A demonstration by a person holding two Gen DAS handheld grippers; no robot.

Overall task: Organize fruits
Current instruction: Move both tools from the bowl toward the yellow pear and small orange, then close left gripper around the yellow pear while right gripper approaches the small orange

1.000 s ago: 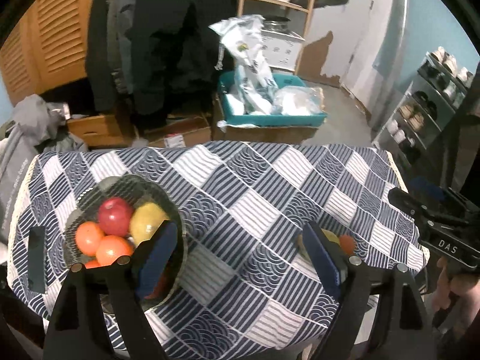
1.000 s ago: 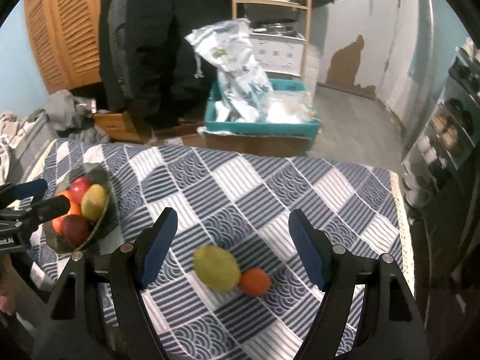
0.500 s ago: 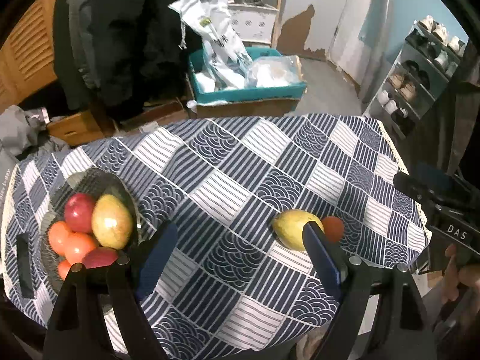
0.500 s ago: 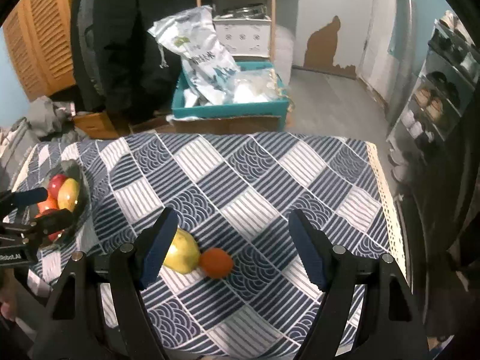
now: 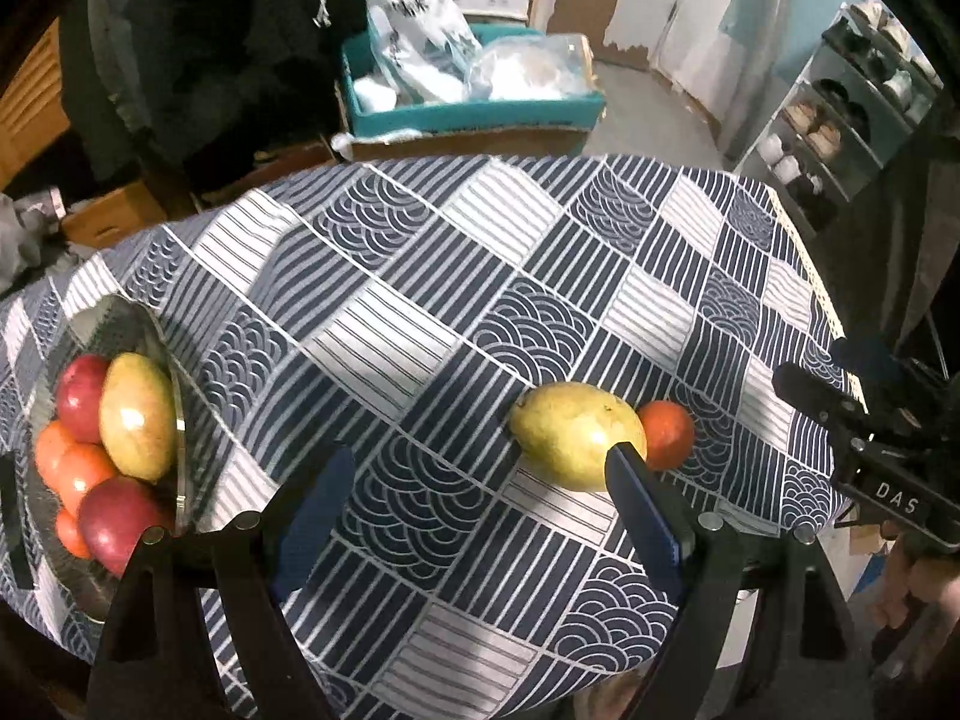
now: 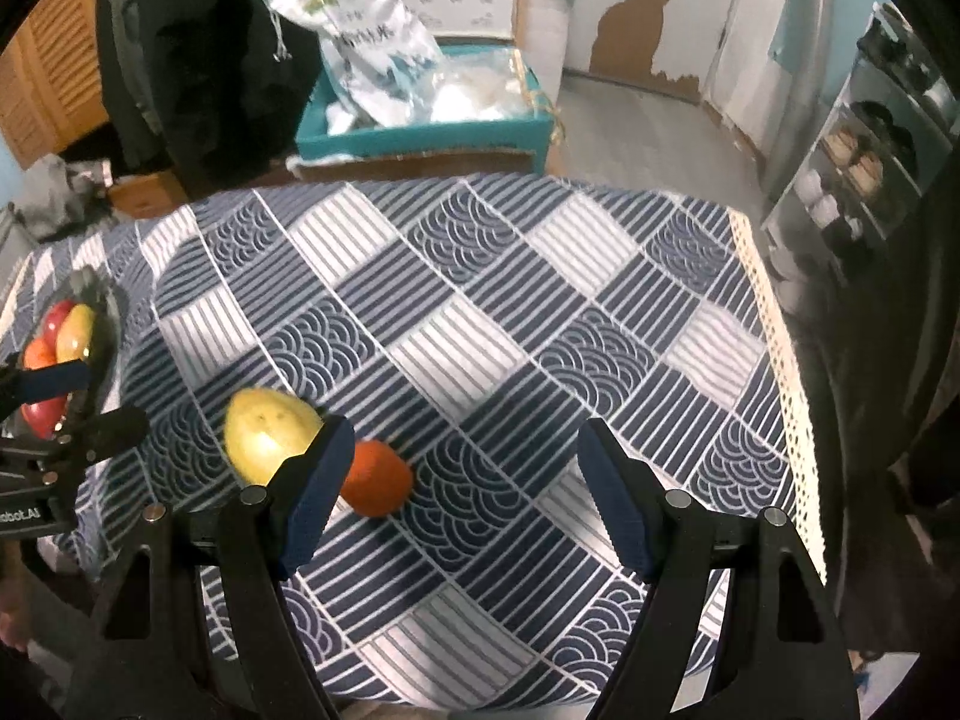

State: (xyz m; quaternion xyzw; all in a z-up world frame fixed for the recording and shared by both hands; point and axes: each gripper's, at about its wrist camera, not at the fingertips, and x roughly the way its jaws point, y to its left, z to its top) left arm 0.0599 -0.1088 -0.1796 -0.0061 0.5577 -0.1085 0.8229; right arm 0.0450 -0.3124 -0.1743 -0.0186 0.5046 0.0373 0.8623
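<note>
A table draped in a navy-and-white patchwork cloth of stripes and wave patterns fills both views. At its left end sits a shallow glass bowl holding red apples, oranges and a yellow-red mango. Behind the table, on the floor, a teal box carries white plastic bags. Nearer the right side of the table lies a loose yellow-green mango, and touching its right end is a small round orange. The left tool hangs above the cloth with its blue-padded jaws spread wide and nothing between them; its right pad overlaps the loose mango in view. The right tool is likewise wide apart and carries nothing, the orange showing just beside its left pad.
</note>
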